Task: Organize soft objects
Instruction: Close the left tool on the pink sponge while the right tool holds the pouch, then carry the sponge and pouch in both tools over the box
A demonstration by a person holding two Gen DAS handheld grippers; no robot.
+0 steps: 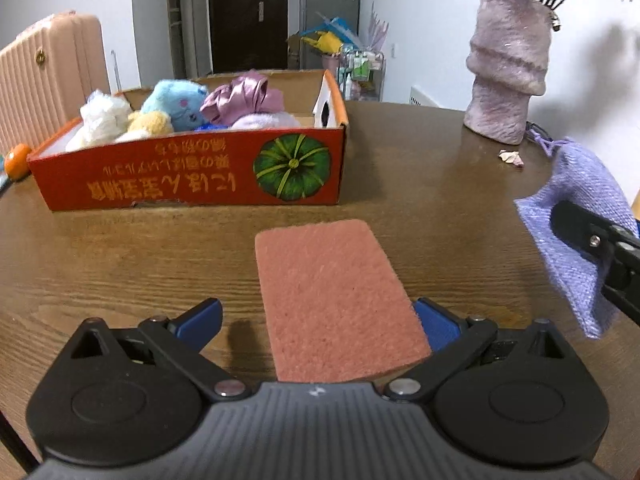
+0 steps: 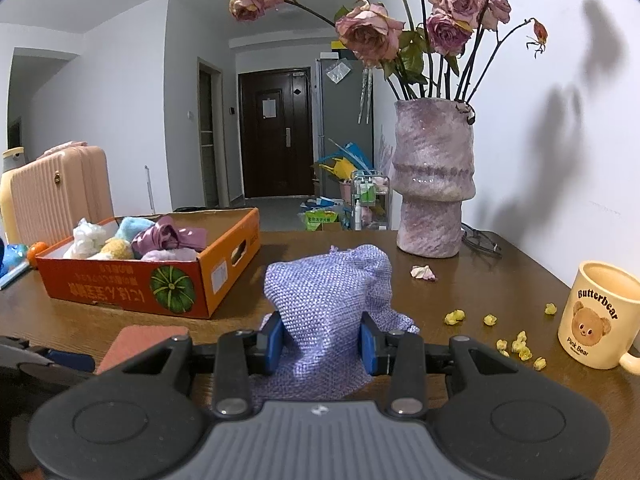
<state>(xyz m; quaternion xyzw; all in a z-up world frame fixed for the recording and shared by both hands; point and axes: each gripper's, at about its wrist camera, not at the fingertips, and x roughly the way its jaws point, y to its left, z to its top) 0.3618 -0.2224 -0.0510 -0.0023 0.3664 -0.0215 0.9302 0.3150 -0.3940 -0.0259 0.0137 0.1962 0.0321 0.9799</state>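
Note:
A pink sponge (image 1: 332, 288) lies flat on the wooden table, and my left gripper (image 1: 318, 322) stands open around its near end. The right blue pad sits at the sponge's edge and the left pad is well apart from it. My right gripper (image 2: 322, 342) is shut on a lilac woven pouch (image 2: 328, 292), which it holds above the table. The pouch (image 1: 576, 216) also shows at the right edge of the left wrist view. Behind the sponge stands an orange cardboard box (image 1: 188, 172) with plush toys (image 1: 180, 102) and a shiny purple cloth (image 1: 240, 98) inside.
A tall purple vase (image 2: 434, 184) with dried roses stands at the back right by the wall. A cream bear mug (image 2: 596, 316) and scattered yellow petals (image 2: 520, 344) lie to the right. A small orange fruit (image 1: 17, 161) sits left of the box, and a pink suitcase (image 1: 48, 76) stands behind it.

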